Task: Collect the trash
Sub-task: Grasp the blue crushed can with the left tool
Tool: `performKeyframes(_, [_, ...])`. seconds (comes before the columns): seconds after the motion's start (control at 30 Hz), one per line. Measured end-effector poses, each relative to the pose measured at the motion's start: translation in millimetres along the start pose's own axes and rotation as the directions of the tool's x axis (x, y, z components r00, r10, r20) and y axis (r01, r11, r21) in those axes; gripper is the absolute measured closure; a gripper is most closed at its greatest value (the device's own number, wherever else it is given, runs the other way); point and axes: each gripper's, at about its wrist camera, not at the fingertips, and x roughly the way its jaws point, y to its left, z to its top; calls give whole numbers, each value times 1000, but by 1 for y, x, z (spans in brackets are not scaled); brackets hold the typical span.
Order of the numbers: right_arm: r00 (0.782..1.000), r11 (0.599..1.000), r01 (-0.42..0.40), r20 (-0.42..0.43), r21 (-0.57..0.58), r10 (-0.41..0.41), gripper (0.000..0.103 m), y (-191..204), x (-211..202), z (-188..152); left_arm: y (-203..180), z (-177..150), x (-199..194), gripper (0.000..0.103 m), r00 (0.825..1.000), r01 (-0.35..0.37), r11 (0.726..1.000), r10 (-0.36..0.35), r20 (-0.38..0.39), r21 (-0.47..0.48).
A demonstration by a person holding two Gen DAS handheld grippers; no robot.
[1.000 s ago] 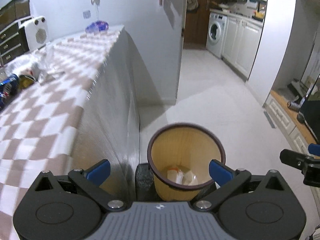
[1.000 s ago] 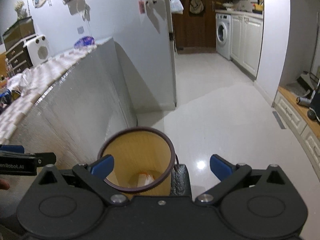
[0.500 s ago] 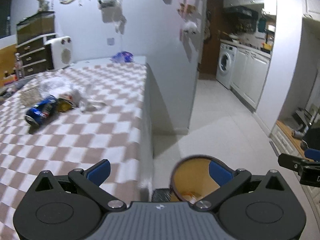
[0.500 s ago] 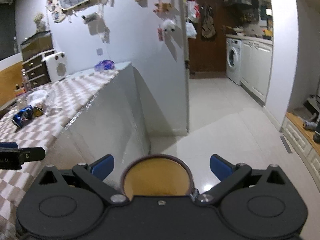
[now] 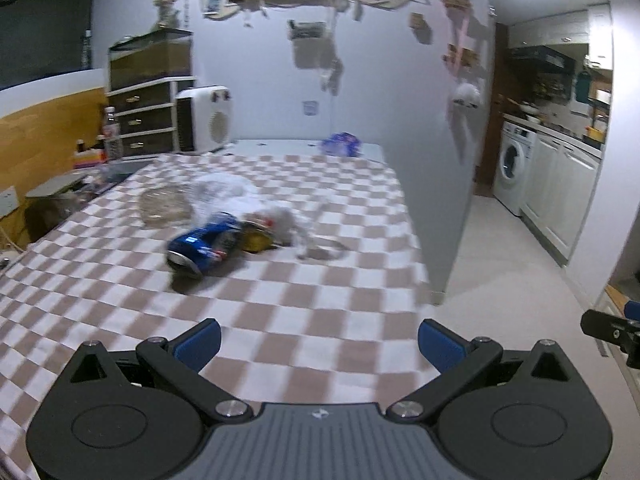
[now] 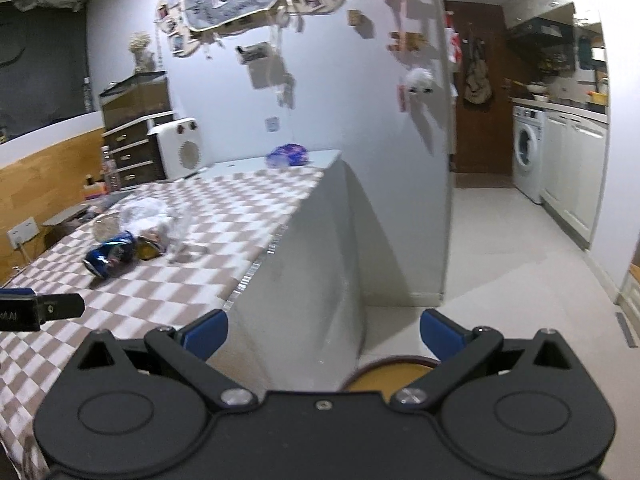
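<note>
left wrist: trash pile ahead on the checked table, jaws wide and empty.
left gripper (image 5: 319,345) held over the near part of the table (image 5: 280,312), jaws spread full, nothing between them. blue can (image 5: 204,245) lies on its side mid-table, touching a yellowish crumpled wrapper (image 5: 256,240) and clear plastic wrap (image 5: 224,192) behind it (view is motion-blurred, finer detail lost). tip of the right gripper (image 5: 612,330) shows at the right edge, over the floor.

right wrist: table's side edge and floor, bin rim low in frame.
right gripper (image 6: 323,335) jaws also wide apart, gripping nothing. rim of the yellow bin (image 6: 390,369) peeks just beyond the gripper body, on the floor beside the table's hanging cloth. can and wrappers sit on the table well to the left.
</note>
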Motion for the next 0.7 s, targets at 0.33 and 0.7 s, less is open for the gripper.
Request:
performKeyframes(0.33, [997, 996, -74, -1, -44, 74, 0, 56, 44, 18, 72, 25, 29, 0, 995, -96, 995, 97, 35, -11])
performKeyframes(0.7, [993, 991, -119, 0, -54, 119, 0, 94, 88, 28, 133, 49, 127, 0, 994, -109, 994, 109, 9, -15])
